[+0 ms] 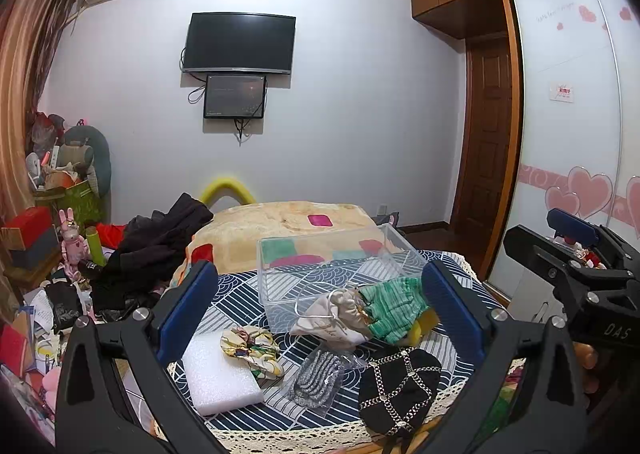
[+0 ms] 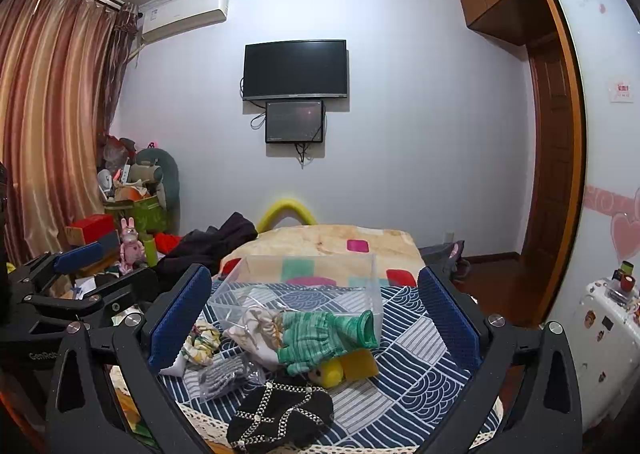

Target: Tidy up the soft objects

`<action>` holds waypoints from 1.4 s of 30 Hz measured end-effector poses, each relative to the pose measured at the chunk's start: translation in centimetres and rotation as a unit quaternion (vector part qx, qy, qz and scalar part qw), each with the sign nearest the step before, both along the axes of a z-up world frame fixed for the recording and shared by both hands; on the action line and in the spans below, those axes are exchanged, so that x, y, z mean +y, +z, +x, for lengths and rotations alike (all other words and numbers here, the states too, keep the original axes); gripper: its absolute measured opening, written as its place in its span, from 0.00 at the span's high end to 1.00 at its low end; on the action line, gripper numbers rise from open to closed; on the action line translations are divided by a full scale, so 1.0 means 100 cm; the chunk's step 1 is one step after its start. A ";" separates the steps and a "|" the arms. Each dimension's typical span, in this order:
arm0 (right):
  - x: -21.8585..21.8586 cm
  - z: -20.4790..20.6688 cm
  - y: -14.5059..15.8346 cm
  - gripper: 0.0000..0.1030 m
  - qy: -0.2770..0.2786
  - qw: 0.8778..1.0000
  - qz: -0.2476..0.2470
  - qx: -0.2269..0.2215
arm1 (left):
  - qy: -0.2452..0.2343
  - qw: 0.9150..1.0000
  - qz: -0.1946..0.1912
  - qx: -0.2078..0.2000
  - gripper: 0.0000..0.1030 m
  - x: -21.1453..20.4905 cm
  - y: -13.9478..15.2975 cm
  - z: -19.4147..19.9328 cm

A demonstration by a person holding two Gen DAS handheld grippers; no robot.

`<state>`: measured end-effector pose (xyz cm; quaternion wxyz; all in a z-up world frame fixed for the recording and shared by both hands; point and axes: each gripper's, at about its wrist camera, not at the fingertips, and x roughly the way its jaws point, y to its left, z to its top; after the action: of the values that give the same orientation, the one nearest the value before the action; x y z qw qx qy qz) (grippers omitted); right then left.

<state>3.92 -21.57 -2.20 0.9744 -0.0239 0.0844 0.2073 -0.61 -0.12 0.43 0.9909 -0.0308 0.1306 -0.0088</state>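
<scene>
Soft items lie on a blue patterned cloth (image 1: 248, 294): a white foam block (image 1: 220, 376), a floral scrunchie (image 1: 252, 350), a grey item in a plastic bag (image 1: 318, 376), a black chain-patterned pouch (image 1: 396, 390), a beige drawstring bag (image 1: 336, 318), a green knit glove (image 1: 394, 306) and a yellow sponge (image 1: 424, 324). A clear plastic box (image 1: 332, 266) stands behind them. My left gripper (image 1: 316, 306) is open and empty above the pile. My right gripper (image 2: 312, 314) is open and empty, over the glove (image 2: 320, 338) and the black pouch (image 2: 280, 410).
A bed with a beige blanket (image 1: 288, 225) lies behind the box. Dark clothes (image 1: 156, 246) and clutter sit at the left. A wardrobe (image 1: 576, 133) and a door (image 1: 488, 149) are at the right. A yellow plush toy (image 2: 330, 372) lies under the glove.
</scene>
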 end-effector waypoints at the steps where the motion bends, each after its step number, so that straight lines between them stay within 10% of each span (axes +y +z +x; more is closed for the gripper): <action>1: 0.000 0.000 0.000 0.00 0.000 1.000 0.000 0.000 | 0.000 1.000 0.000 0.000 0.00 0.000 0.000 0.000; 28: -0.001 0.008 -0.008 0.00 0.006 1.000 0.007 0.007 | -0.011 1.000 0.005 0.017 0.00 0.004 -0.013 0.012; 42: 0.010 0.044 -0.043 0.00 -0.002 0.998 -0.029 0.055 | 0.062 0.990 -0.008 0.128 0.07 0.068 -0.083 0.058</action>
<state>8.28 -20.62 -6.49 0.9676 -0.0403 0.1435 0.2039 5.21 6.68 -7.82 0.9645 -0.0480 0.2538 0.0552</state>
